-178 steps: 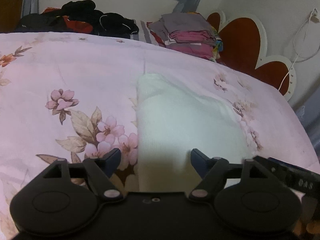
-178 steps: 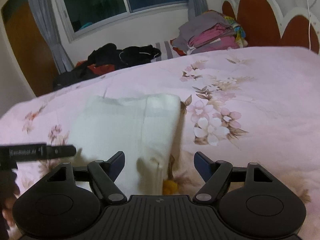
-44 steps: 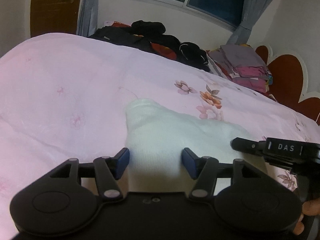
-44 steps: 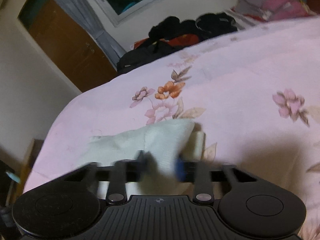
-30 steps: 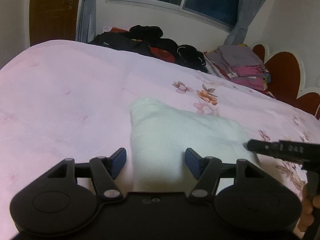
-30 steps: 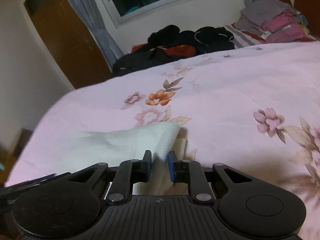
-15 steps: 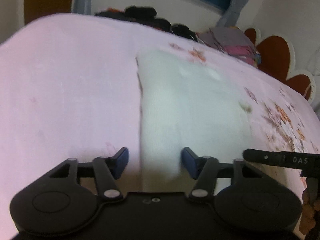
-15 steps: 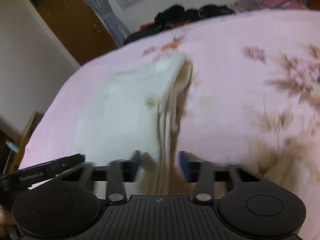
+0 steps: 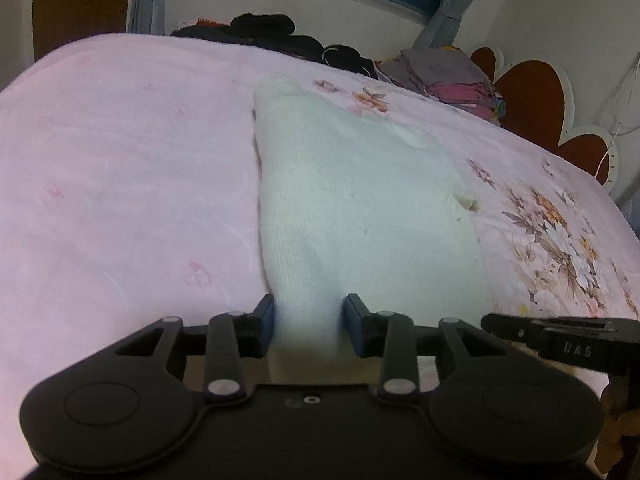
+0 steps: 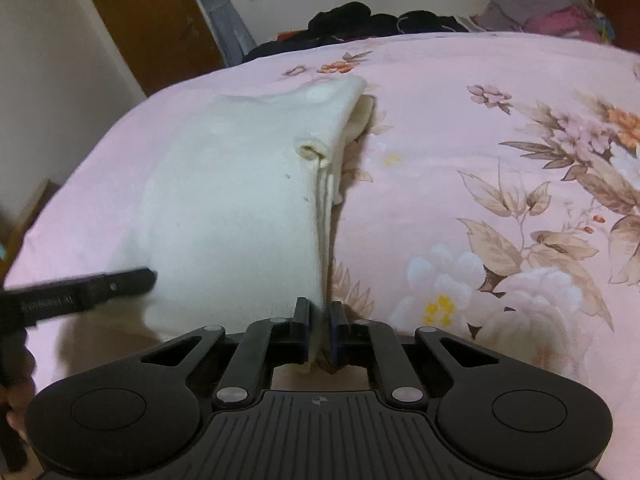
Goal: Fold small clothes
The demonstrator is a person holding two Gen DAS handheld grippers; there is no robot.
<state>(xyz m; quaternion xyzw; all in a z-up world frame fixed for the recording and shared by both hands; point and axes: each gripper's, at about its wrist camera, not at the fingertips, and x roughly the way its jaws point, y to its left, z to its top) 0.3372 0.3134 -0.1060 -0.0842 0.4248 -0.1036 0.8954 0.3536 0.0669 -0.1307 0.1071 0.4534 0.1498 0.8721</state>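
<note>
- Only the right wrist view shows the stacked layered edge of the folded white garment (image 10: 240, 200), which lies in the centre of the frame on the pink floral bedspread (image 10: 480, 100).
- There the right gripper (image 10: 319, 334) has just been closing and is clamped on the garment's near right corner.
- The left wrist view alone shows the red scalloped headboard (image 9: 532, 96) at upper right.
- In it the left gripper (image 9: 310, 326) has just been closing, and its blue pads (image 9: 267, 320) press a bunched fold of the garment's near left edge.
- The other gripper's bar, at lower right of the left view, reads "DAS" (image 9: 576, 350); the lettering on the bar at left of the right view is too blurred to read.
</note>
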